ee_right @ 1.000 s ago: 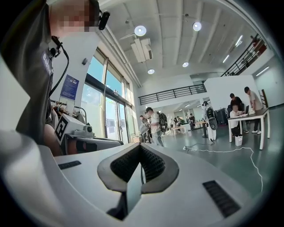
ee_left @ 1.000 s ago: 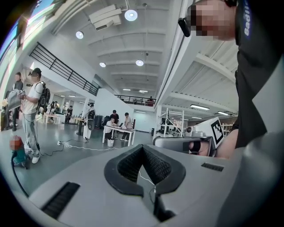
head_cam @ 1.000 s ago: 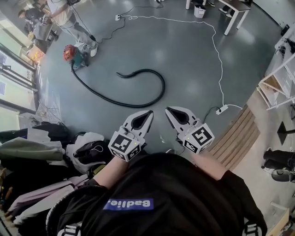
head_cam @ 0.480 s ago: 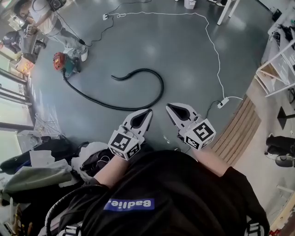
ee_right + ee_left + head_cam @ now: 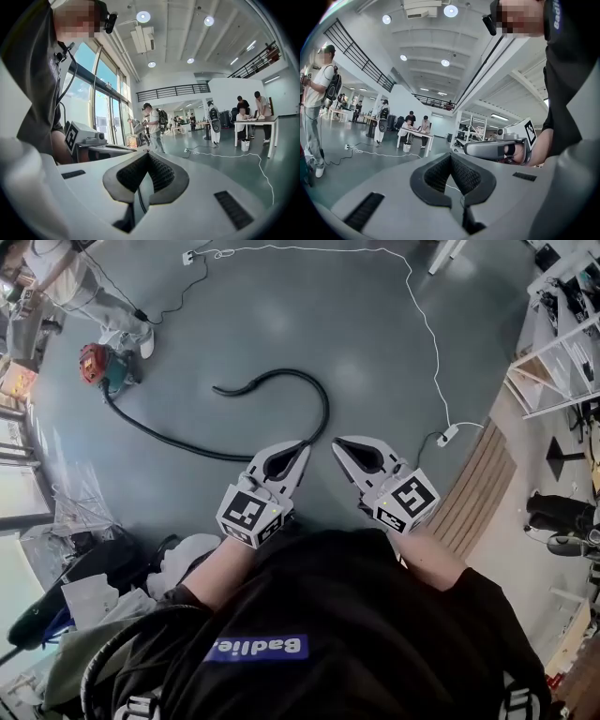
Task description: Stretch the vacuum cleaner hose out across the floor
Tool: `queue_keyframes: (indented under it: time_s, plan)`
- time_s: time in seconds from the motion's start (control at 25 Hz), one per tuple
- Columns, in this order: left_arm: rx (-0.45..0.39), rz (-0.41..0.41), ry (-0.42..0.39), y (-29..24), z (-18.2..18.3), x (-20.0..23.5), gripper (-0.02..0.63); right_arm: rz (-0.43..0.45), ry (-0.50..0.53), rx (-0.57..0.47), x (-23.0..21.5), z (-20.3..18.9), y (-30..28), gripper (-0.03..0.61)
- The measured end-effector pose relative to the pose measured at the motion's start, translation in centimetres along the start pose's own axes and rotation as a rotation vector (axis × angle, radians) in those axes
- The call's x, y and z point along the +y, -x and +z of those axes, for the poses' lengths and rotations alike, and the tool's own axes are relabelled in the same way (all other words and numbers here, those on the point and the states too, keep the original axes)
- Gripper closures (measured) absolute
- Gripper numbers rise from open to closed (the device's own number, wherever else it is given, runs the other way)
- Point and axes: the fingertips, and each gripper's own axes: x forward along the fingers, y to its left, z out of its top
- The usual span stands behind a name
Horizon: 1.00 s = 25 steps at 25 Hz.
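Note:
The black vacuum hose (image 5: 202, 452) runs over the grey floor from the red and teal vacuum cleaner (image 5: 95, 366) at the far left. It bends in a hook (image 5: 324, 409), and its free end (image 5: 221, 389) points left. My left gripper (image 5: 302, 446) and right gripper (image 5: 337, 442) hang side by side in the air, just on the near side of the hook. Both are shut with nothing between their jaws. In the left gripper view the left gripper (image 5: 451, 157) faces the hall with the right gripper (image 5: 497, 149) beside it. The right gripper view shows the same of the right gripper (image 5: 149, 155).
A white cable (image 5: 427, 334) runs from the far floor to a power strip (image 5: 447, 435) on the right. A person (image 5: 80, 282) stands by the vacuum cleaner. A slatted wooden platform (image 5: 480, 491) and shelves (image 5: 553, 352) line the right side. Bags and clothes (image 5: 141, 563) lie near left.
The head view has swung, so the vacuum cleaner and the hose have slid left in the picture and the hose bend lies nearer the gripper tips. Both grippers stay shut, side by side.

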Motion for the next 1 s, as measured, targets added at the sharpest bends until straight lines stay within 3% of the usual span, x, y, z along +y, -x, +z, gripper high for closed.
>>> queue_keyframes:
  time_s: [0.36,1.0]
  plan:
    - [0.013,0.031,0.021,-3.0,-0.3,4.8,0.617,0.006,-0.034,0.038,-4.6,-1.2,-3.2,0.583]
    - [0.075,0.224,0.081,-20.2,-2.1,10.3,0.617,0.171,-0.098,0.148,-24.5,-5.5,-4.1,0.583]
